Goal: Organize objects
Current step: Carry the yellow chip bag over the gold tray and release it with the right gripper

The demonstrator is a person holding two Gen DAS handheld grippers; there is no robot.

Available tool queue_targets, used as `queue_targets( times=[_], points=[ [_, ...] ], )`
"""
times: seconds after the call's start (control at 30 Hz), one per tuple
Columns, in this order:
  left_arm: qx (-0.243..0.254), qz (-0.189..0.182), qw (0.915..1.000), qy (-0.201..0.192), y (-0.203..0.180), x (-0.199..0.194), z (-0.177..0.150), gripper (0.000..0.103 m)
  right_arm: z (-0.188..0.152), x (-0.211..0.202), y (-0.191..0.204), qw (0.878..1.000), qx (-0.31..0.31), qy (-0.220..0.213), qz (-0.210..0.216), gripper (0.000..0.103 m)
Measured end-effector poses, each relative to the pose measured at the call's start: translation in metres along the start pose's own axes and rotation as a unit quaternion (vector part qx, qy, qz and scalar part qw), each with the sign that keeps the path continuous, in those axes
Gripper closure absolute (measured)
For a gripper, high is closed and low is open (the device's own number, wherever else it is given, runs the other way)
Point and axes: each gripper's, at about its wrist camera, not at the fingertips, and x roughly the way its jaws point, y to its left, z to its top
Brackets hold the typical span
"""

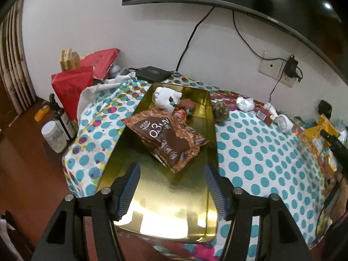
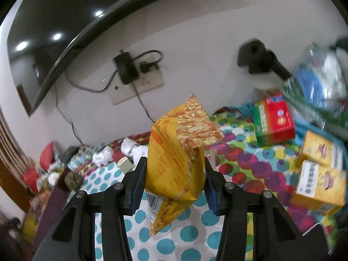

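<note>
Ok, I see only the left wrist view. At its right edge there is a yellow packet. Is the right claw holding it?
Observer: Yes. The right claw is shut on the yellow packet, which stands upright between the pads.
Operator: Is there anything else on the cloth near it?
Observer: Yes. A red and green box stands on the dotted cloth, to the right of the packet.
Operator: Only that one?
Observer: No, two yellow boxes lie further right.

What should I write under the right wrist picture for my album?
The right gripper holds a yellow snack bag above the polka-dot tablecloth.
</note>
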Motion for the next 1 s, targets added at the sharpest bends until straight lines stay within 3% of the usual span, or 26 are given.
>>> queue_targets(
  times=[0.2, 0.4, 0.53, 0.73, 0.9, 1.0],
  points=[
    [0.002, -0.013, 0.9999, -0.010, -0.003, -0.003, -0.003, 0.040, 0.005, -0.021, 0.048, 0.998, -0.055, 0.003, 0.034, 0.058],
    [-0.001, -0.022, 0.9995, -0.021, 0.003, -0.012, -0.002, 0.040, 0.006, -0.028, 0.130, 0.987, -0.101, 0.021, 0.122, 0.058],
    [-0.010, -0.022, 0.9995, -0.021, 0.016, -0.018, -0.001, 0.040, -0.004, -0.026, 0.200, 0.972, -0.141, 0.038, 0.184, 0.058],
    [-0.019, -0.003, 0.9992, -0.035, 0.038, -0.031, 0.001, 0.040, -0.029, -0.013, 0.304, 0.939, -0.167, 0.092, 0.288, 0.058],
    [-0.032, -0.004, 0.9988, -0.036, 0.054, -0.034, 0.000, 0.040, -0.045, 0.010, 0.358, 0.922, -0.174, 0.132, 0.321, 0.058],
    [-0.030, 0.001, 0.9989, -0.036, 0.060, -0.032, 0.001, 0.040, -0.054, 0.033, 0.378, 0.918, -0.173, 0.158, 0.321, 0.058]
  ],
)
